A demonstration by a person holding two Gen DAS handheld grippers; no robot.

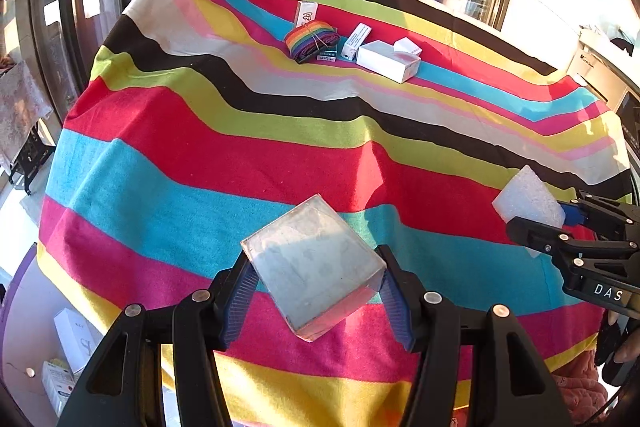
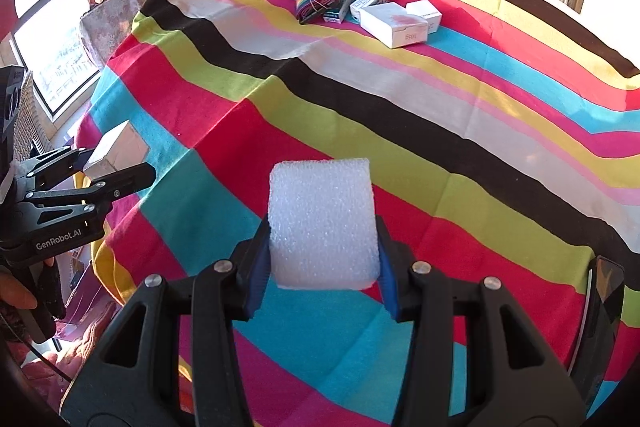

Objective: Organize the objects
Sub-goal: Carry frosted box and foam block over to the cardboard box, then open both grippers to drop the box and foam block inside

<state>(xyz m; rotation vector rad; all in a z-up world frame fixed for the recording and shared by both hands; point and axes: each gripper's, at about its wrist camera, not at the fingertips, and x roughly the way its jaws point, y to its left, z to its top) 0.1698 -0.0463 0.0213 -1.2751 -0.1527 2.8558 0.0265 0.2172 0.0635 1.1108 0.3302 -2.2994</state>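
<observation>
My left gripper (image 1: 318, 291) is shut on a clear plastic box (image 1: 314, 269), held tilted above the striped cloth (image 1: 200, 167) near the table's front edge. It also shows in the right wrist view (image 2: 116, 151) at the left. My right gripper (image 2: 322, 263) is shut on a white foam block (image 2: 323, 223), held above the cloth; the block also shows in the left wrist view (image 1: 528, 203) at the right. A group of objects lies at the far side: a rainbow ribbon roll (image 1: 310, 41), a white box (image 1: 387, 61) and small cartons (image 1: 356, 41).
The striped cloth (image 2: 400, 147) covers the whole table and hangs over its edges. Windows and a door frame stand behind the table. Boxes (image 1: 76, 339) lie on the floor at the lower left. A dark object (image 2: 604, 307) sits at the table's right edge.
</observation>
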